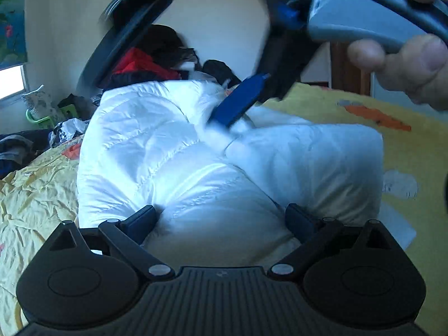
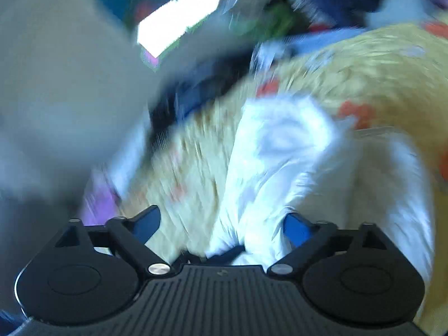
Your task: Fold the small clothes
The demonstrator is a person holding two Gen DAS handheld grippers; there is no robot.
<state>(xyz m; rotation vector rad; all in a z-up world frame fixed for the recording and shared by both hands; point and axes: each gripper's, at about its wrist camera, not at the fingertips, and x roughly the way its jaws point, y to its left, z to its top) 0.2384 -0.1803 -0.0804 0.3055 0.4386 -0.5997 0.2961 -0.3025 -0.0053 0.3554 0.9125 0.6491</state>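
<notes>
A white puffy jacket [image 1: 173,151] lies bunched on a yellow patterned bed sheet [image 1: 406,145]. In the left wrist view my left gripper [image 1: 222,218] stands open over its near end, and a bulge of the jacket fills the space between the wide-apart fingers. Above it hangs my right gripper, held by a hand [image 1: 414,64]. One of its blue fingers [image 1: 238,100] points down onto the jacket's middle fold. The right wrist view is blurred. There my right gripper [image 2: 222,222] is open, with white jacket [image 2: 280,145] fabric running loosely between the fingers, close to the right one.
A heap of red and black clothes [image 1: 145,64] lies behind the jacket. Dark clothes and bags [image 1: 64,128] crowd the bed's left edge under a bright window [image 1: 11,81]. A wooden post [image 1: 347,67] stands at the back right.
</notes>
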